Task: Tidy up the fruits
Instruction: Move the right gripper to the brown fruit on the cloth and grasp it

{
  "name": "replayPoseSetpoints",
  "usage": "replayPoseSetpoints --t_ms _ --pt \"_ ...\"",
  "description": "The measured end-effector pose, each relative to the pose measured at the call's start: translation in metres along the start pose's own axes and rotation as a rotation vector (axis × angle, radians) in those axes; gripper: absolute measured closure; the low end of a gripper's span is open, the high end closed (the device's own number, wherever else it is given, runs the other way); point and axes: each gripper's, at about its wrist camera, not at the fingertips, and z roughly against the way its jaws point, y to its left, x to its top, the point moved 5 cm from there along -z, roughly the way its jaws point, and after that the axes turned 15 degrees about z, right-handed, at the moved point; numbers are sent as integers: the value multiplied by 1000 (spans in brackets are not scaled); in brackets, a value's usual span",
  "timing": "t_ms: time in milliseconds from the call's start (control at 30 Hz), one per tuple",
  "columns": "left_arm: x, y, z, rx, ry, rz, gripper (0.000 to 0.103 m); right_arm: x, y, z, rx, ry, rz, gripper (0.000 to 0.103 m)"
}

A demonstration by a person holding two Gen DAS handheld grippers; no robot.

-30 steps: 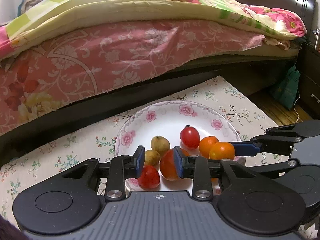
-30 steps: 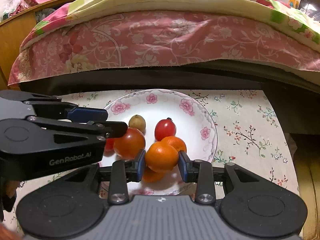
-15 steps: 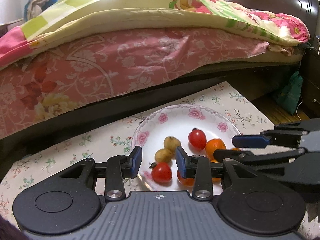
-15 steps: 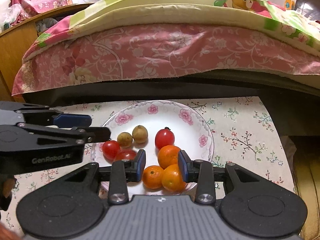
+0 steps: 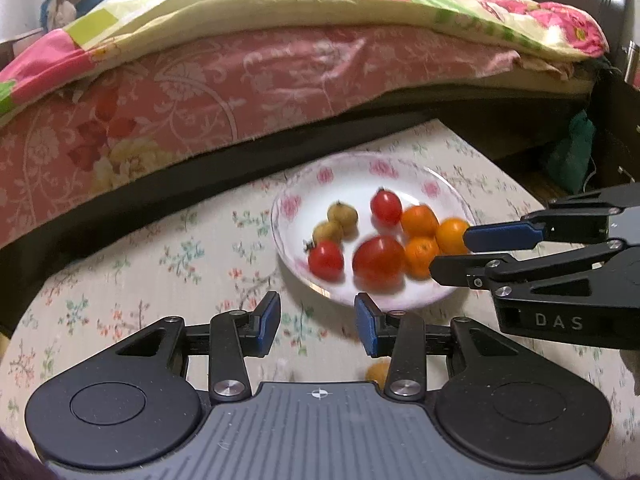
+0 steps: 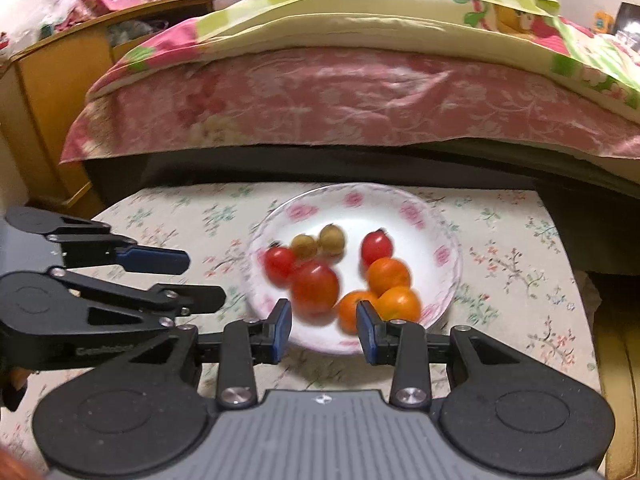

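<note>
A white flowered plate [image 5: 280, 216] [image 6: 452, 240] sits on a floral cloth and holds all the fruit. A big tomato [image 5: 378, 260] [image 6: 316, 286] lies at its near side, with two smaller tomatoes [image 5: 386, 206] [image 6: 280, 262], three oranges [image 5: 420, 220] [image 6: 400, 304] and two yellow-brown fruits [image 5: 342, 214] [image 6: 332, 238]. My left gripper [image 5: 318, 322] [image 6: 204, 280] is open and holds nothing, just short of the plate's near-left rim. My right gripper [image 6: 324, 330] [image 5: 472, 252] is open too, at the near rim by the oranges. A small orange patch [image 5: 378, 372] shows under the left gripper.
A bed with a pink floral sheet [image 5: 240, 88] and a folded quilt [image 6: 360, 20] rises right behind the cloth, on a dark frame. A wooden cabinet [image 6: 48, 92] stands at the left, a green bag [image 5: 572, 152] at the right. Bare floral cloth [image 5: 160, 248] lies left of the plate.
The left gripper has let go of the big tomato and the right gripper of an orange, both into the plate. Both grippers have opened and drawn back towards the near side.
</note>
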Motion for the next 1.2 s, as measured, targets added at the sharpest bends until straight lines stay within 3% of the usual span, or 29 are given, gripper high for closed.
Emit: replayPoseSetpoints --t_ms 367,1200 --pt "-34 27 27 55 40 17 53 -7 48 -14 117 41 69 68" --pt "-54 32 15 59 104 32 52 -22 65 -53 104 121 152 71"
